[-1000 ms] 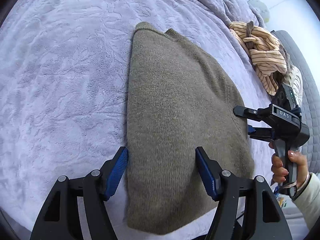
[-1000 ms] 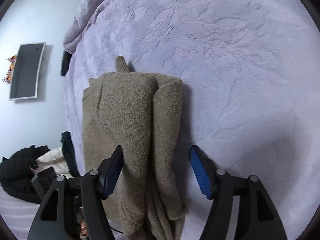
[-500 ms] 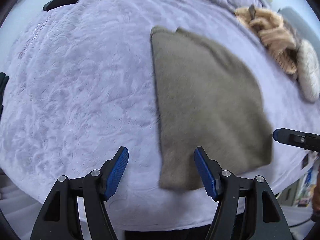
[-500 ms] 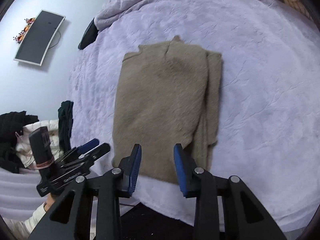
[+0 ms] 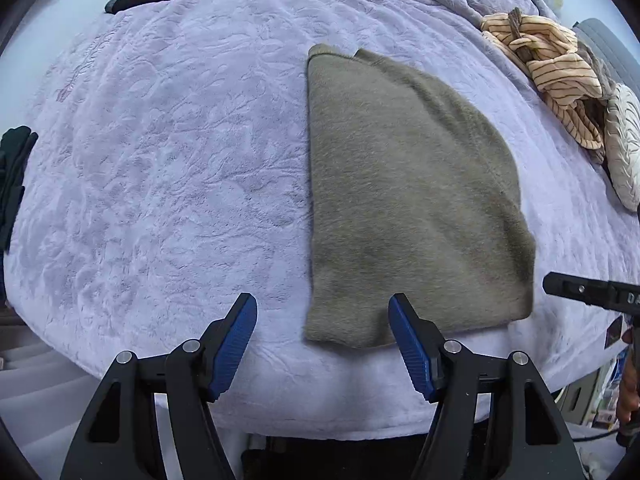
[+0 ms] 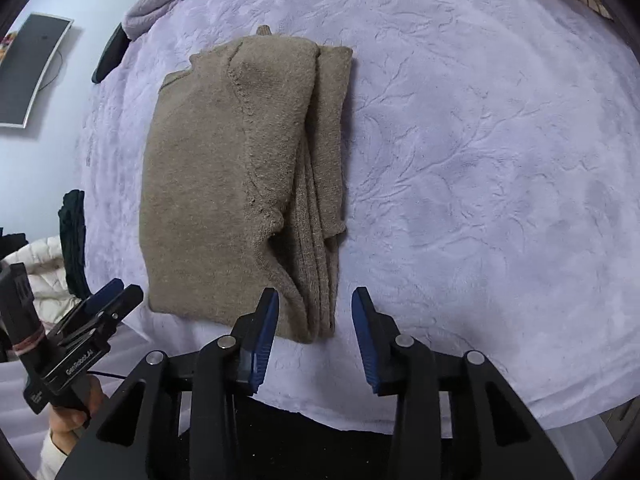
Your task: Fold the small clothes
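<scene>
A folded olive-brown knit sweater lies flat on the lavender blanket. In the right wrist view the sweater shows a folded sleeve stack along its right side. My left gripper is open and empty, hovering just before the sweater's near left corner. My right gripper is open and empty, hovering above the sweater's near right corner. The left gripper also shows at the lower left of the right wrist view, and the right gripper's tip shows at the right edge of the left wrist view.
A crumpled striped cream garment and a white quilted item lie at the far right of the bed. Dark clothes sit off the bed's left. A monitor hangs on the wall. The bed edge is close below me.
Both grippers have pulled back from the sweater toward the bed's near edge. The right gripper narrowed half a second ago and has now opened wider again. The sweater lies released.
</scene>
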`<control>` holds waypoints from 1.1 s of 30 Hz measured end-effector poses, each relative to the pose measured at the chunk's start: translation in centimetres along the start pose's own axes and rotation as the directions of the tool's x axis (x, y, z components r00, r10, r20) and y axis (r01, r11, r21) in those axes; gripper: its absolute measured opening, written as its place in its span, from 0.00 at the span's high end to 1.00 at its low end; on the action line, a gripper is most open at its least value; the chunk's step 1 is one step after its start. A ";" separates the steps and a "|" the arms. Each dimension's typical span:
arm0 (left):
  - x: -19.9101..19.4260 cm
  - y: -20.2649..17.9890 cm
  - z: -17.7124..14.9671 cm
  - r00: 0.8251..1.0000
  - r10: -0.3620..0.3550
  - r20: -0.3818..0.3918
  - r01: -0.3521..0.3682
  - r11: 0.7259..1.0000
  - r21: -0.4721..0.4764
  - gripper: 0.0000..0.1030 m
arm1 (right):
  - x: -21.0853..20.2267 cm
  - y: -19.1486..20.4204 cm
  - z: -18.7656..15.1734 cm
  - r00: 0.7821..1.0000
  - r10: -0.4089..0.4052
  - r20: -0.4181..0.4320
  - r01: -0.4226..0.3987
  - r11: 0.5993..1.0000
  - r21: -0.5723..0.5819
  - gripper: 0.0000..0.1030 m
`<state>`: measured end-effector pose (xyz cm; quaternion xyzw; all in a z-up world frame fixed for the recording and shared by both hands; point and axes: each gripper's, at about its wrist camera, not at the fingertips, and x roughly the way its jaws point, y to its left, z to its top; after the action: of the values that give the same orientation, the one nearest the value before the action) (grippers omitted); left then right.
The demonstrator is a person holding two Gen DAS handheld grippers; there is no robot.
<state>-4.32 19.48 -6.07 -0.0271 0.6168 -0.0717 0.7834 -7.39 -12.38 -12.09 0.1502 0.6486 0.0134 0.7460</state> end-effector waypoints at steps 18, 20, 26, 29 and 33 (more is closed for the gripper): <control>-5.8 -8.3 -1.3 0.985 0.114 0.127 -0.109 0.993 -0.041 0.03 | -7.6 2.5 -2.3 0.995 -0.038 0.096 0.051 0.989 -0.136 0.16; -6.3 -8.6 -1.5 0.983 0.129 0.128 -0.124 0.991 -0.046 0.03 | -8.1 2.4 -2.5 0.992 -0.066 0.111 0.081 0.987 -0.142 0.16; -6.8 -8.6 -1.1 0.986 0.120 0.116 -0.116 0.992 -0.042 0.03 | -9.3 2.9 -2.9 0.983 -0.103 0.154 0.130 0.976 -0.175 0.15; -6.8 -8.1 -0.3 0.987 0.127 0.103 -0.126 0.992 -0.016 0.03 | -9.6 3.3 -2.8 0.978 -0.119 0.172 0.147 0.975 -0.164 0.15; -7.1 -6.9 1.0 0.986 0.133 0.097 -0.136 0.990 0.032 0.03 | -9.5 4.2 -2.5 0.969 -0.146 0.200 0.175 0.975 -0.135 0.15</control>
<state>-5.54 13.70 1.92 0.0262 0.5779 -0.0289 0.8151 -10.55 -9.91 -2.24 0.0406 0.5820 -0.0121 0.8121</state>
